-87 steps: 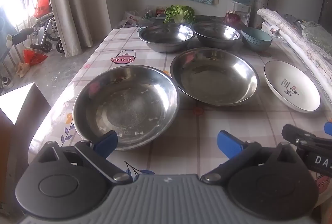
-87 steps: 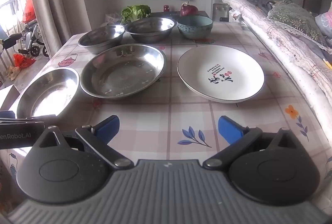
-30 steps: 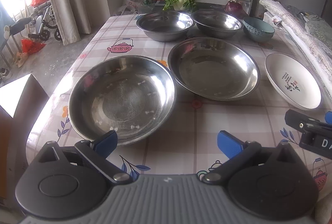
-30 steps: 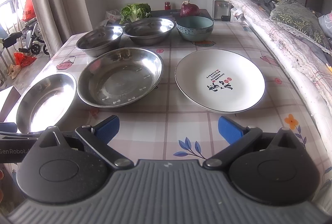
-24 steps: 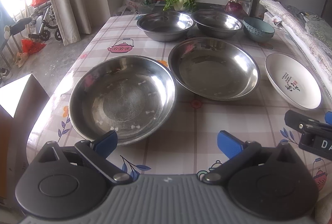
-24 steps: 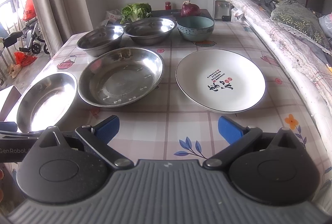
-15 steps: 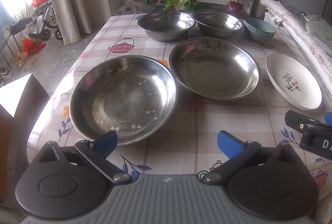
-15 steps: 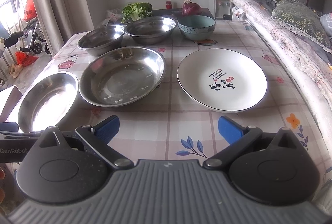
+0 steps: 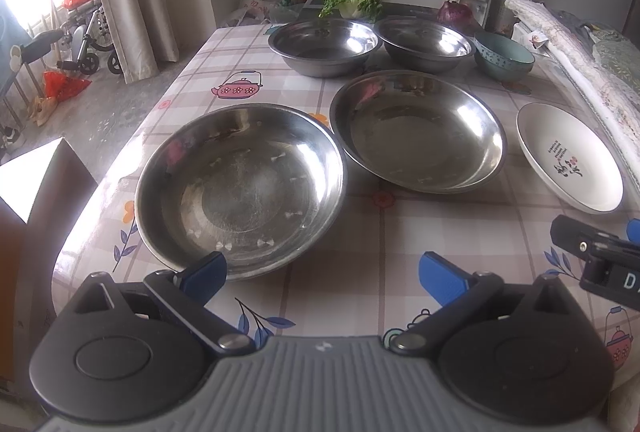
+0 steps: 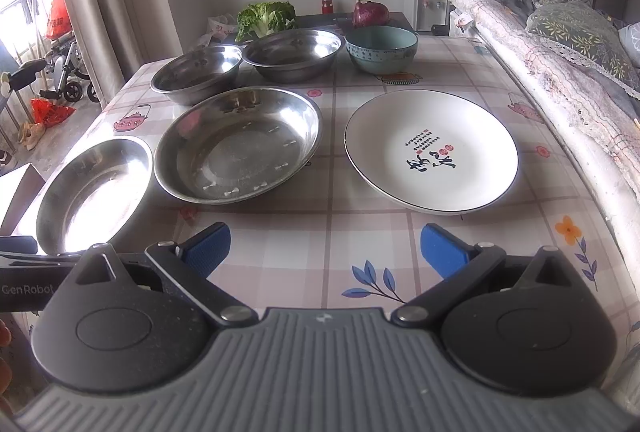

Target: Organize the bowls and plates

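Two wide steel plates lie on the checked tablecloth: the near-left one (image 9: 240,188) (image 10: 94,192) and the middle one (image 9: 418,130) (image 10: 240,144). A white plate with printed characters (image 10: 432,150) (image 9: 568,156) lies to the right. Behind them stand two steel bowls (image 9: 324,46) (image 9: 426,44) and a teal bowl (image 10: 382,48). My left gripper (image 9: 322,274) is open and empty, at the near-left plate's front rim. My right gripper (image 10: 326,250) is open and empty, in front of the white plate.
Green cabbage (image 10: 266,18) and a purple onion (image 10: 370,12) sit at the table's far end. A bed with folded bedding (image 10: 560,64) runs along the right edge. The table's left edge (image 9: 100,188) drops to the floor; a curtain and wheelchair stand beyond it.
Both grippers have drifted slightly; the views shift a little. Both stay open and empty, and no dish has moved.
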{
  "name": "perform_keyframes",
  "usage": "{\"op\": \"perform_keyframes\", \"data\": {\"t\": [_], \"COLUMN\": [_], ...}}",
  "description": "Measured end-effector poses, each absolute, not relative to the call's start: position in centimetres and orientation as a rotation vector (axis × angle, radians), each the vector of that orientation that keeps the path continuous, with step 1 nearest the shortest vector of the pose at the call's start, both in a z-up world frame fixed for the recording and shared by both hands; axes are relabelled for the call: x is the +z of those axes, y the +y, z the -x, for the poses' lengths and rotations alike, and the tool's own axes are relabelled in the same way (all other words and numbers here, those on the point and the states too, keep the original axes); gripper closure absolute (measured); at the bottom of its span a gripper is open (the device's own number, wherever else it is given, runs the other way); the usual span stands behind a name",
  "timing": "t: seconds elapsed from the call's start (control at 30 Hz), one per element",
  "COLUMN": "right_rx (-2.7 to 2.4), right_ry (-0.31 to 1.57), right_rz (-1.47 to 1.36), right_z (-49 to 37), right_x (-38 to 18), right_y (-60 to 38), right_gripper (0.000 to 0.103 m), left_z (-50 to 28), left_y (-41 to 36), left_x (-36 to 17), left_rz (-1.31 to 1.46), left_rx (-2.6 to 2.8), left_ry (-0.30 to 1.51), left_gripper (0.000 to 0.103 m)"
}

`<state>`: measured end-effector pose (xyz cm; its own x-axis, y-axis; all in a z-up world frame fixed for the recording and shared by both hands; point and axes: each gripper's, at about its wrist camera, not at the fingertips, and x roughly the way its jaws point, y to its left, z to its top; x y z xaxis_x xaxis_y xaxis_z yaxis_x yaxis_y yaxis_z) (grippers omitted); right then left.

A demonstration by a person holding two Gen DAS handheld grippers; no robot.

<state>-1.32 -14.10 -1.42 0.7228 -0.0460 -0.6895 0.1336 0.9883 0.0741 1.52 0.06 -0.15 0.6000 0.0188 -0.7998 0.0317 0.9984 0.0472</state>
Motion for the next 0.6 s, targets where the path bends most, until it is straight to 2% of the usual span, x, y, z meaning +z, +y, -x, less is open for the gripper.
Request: {"op": "perform_keyframes", "data": {"t": [0.6], "right_rx": [-0.075], "right_ry": [0.702], "right_rz": [-0.025], "right_z": [-0.4], "right_x": [-0.4], "right_y": [-13.7], "right_gripper": [0.001], "left_z": [-4.4], "left_y": [1.1], "left_x": [2.0], "left_rz": [-0.064], "left_rx": [-0.019], "left_ry": [0.864], "left_gripper": [0.000]}}
